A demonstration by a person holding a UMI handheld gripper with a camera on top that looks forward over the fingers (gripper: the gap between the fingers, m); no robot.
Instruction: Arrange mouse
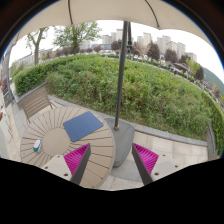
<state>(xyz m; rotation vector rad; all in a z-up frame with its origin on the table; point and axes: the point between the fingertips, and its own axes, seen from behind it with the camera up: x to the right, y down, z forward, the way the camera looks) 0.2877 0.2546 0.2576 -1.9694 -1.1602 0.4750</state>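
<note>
A round slatted wooden table [55, 135] stands ahead and to the left of my fingers. On it lies a blue rectangular mouse pad [83, 125]. Near the table's left rim sits a small pale object [37, 146], too small to tell whether it is the mouse. My gripper [111, 163] hangs high above the patio floor, open, with nothing between its magenta pads [76, 157]. The left finger overlaps the table's near rim in view; the right finger is over the paving.
A parasol pole [122, 70] rises from a grey base [121, 140] just ahead, between the fingers. A wooden chair [35, 100] stands behind the table. A green hedge [150, 90] bounds the tiled patio [180, 155]; buildings lie far beyond.
</note>
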